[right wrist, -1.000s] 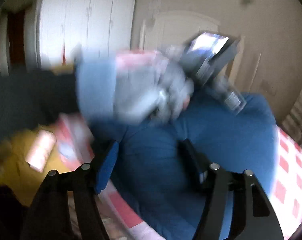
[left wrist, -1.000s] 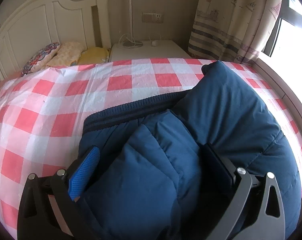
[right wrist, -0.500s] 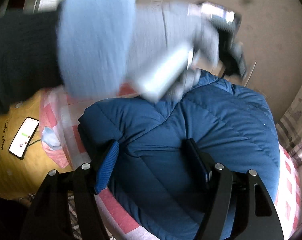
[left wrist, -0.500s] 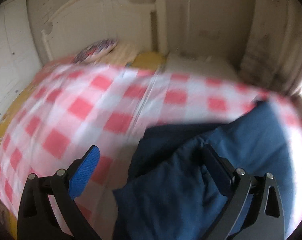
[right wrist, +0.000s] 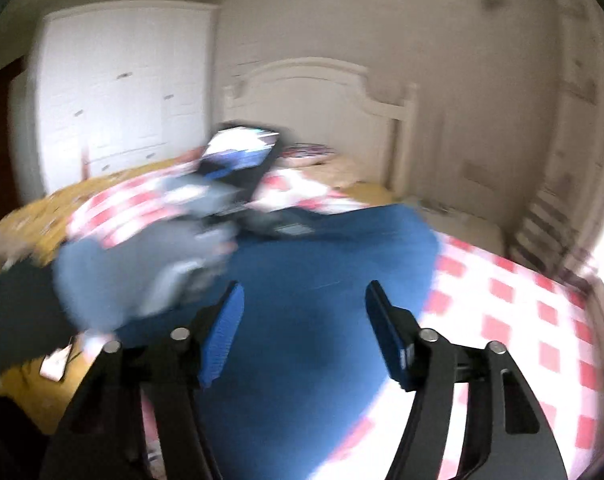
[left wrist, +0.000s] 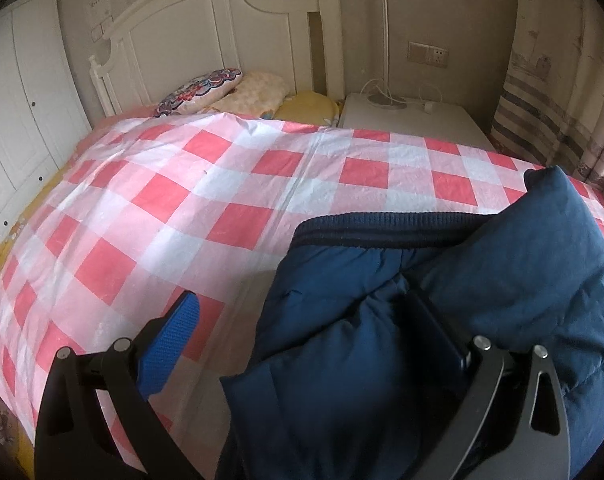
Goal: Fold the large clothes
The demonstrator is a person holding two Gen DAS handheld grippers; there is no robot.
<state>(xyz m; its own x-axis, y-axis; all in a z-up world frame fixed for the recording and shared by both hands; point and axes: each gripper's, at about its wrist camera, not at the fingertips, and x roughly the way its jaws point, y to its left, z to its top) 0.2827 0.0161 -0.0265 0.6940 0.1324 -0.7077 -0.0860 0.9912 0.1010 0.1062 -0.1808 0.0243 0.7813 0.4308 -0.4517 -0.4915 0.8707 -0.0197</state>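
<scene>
A dark blue puffer jacket (left wrist: 441, 328) lies bunched on the red and white checked bed cover (left wrist: 206, 200), its ribbed hem toward the headboard. My left gripper (left wrist: 305, 332) is open at the jacket's left edge: the blue left pad is over the cover, the right finger lies on the jacket. In the blurred right wrist view the jacket (right wrist: 321, 320) fills the middle. My right gripper (right wrist: 302, 320) is open above it, holding nothing. The gloved hand with the left gripper (right wrist: 206, 220) shows at the left.
A white headboard (left wrist: 222, 40) and pillows (left wrist: 222, 88) stand at the far end. A white nightstand (left wrist: 413, 120) with a lamp is to the right, a striped curtain (left wrist: 557, 100) beyond it. White wardrobes (left wrist: 18, 100) stand at the left. A phone (right wrist: 56, 364) lies low at the left.
My left gripper has shifted left, so the jacket now lies mostly under its right finger. My right gripper has lifted and swung toward the headboard; its view is blurred.
</scene>
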